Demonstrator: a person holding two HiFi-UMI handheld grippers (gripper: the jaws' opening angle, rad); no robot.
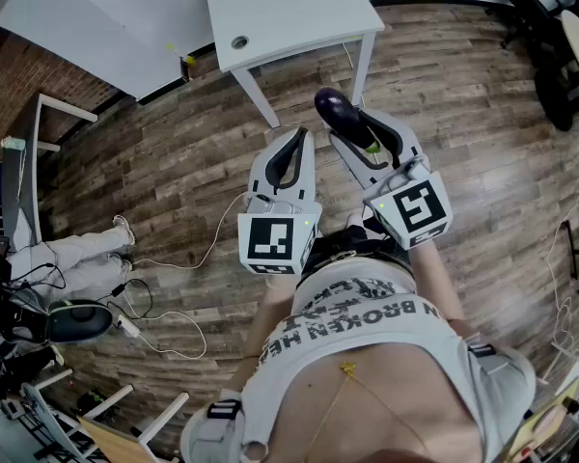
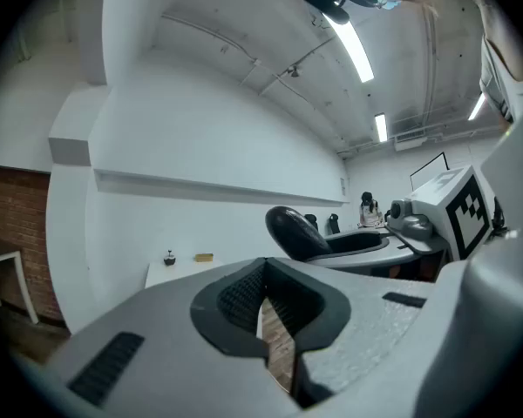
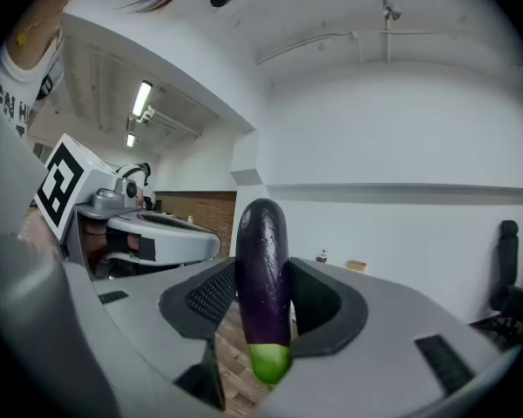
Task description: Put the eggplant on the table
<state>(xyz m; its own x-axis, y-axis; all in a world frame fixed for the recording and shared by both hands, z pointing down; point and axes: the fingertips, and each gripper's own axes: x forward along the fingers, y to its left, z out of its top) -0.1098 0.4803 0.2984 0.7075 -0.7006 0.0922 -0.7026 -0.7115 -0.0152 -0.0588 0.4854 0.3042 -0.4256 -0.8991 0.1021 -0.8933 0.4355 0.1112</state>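
A dark purple eggplant (image 1: 336,110) with a green stem end sticks out forward from my right gripper (image 1: 352,123), held above the wooden floor just short of the white table (image 1: 280,8). In the right gripper view the eggplant (image 3: 261,233) stands upright between the ribbed pads, stem end nearest the camera, and the right gripper (image 3: 263,268) is shut on it. My left gripper (image 1: 297,135) hovers beside it on the left, shut with nothing in it. In the left gripper view the left gripper (image 2: 263,273) has its pads touching, and the eggplant (image 2: 295,232) shows to the right.
The table stands on thin white legs (image 1: 258,99) directly ahead, with a round grommet (image 1: 239,41) in its top. A person (image 1: 77,254) sits at the left among cables (image 1: 174,258). Office chairs (image 1: 550,37) stand at the far right. A grey desk (image 1: 19,172) lines the brick wall.
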